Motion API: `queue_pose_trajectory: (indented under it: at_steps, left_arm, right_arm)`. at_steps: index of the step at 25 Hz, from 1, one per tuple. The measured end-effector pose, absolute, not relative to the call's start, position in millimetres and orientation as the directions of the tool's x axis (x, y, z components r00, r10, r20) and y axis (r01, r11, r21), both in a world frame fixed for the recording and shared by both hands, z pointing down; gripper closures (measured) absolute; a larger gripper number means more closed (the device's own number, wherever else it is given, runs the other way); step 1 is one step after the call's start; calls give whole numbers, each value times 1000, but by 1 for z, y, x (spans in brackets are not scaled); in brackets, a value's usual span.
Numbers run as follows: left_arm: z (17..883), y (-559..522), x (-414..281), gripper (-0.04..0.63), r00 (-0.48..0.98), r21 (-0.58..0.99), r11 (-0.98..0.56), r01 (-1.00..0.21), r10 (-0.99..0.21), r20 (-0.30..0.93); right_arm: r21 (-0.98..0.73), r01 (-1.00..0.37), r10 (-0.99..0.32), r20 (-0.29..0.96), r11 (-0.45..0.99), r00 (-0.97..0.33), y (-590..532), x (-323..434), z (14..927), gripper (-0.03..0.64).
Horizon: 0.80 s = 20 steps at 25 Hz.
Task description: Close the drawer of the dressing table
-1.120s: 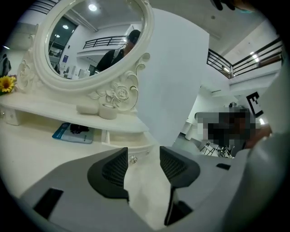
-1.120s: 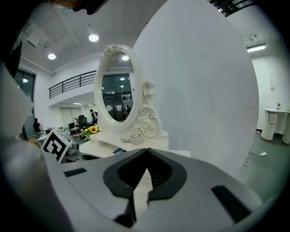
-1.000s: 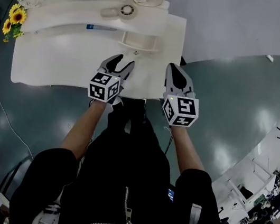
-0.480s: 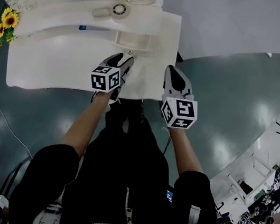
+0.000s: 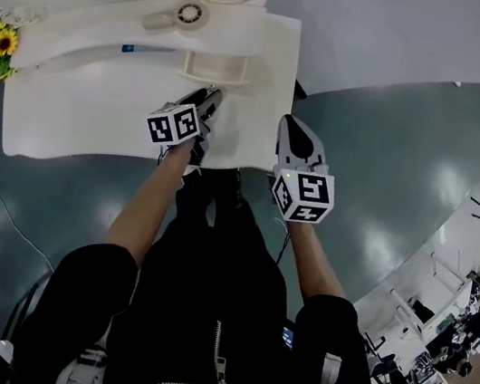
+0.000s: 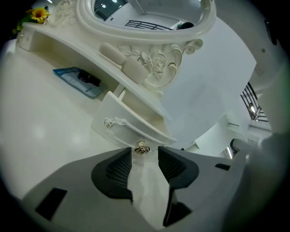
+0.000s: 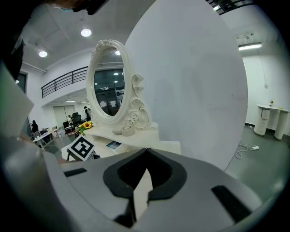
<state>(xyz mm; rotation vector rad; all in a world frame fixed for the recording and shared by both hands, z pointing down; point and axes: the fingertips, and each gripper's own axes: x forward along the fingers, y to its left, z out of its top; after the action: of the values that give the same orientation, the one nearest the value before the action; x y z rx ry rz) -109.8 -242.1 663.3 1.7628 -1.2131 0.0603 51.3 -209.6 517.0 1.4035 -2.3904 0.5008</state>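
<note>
The small drawer (image 6: 129,131) stands pulled out of the shelf at the far side of the table (image 5: 79,112), below the mirror (image 6: 149,13). The left gripper (image 6: 145,153) points at it. Its jaws are apart and have just been closing a little, and the gold knob (image 6: 142,148) sits at their tips, not pressed. The right gripper (image 7: 146,152) hovers over the table's near right corner, jaws together, empty.

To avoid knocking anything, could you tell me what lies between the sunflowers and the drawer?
A blue packet on the table, shown in the head view.
</note>
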Motion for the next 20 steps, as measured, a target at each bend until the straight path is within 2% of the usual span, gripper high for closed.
queue_pose_trajectory:
  at_steps: [5,7,20]
  left_arm:
    - [667,-248,-110,434,503,720,19,-694,-702,503]
    - [670,-247,-110,483,501,725,38,-687,-698,511]
    - [666,-248,-110,491,505,736,33,-676,-707,496]
  right_arm:
    - [-134,-885,-766,455,445,-454,-210,56,521,611]
    - [-134,-887,-766,458,442,-451,-210,58,521,611]
    - [-151,-886,-760,464,438,-455,-211,57,527,611]
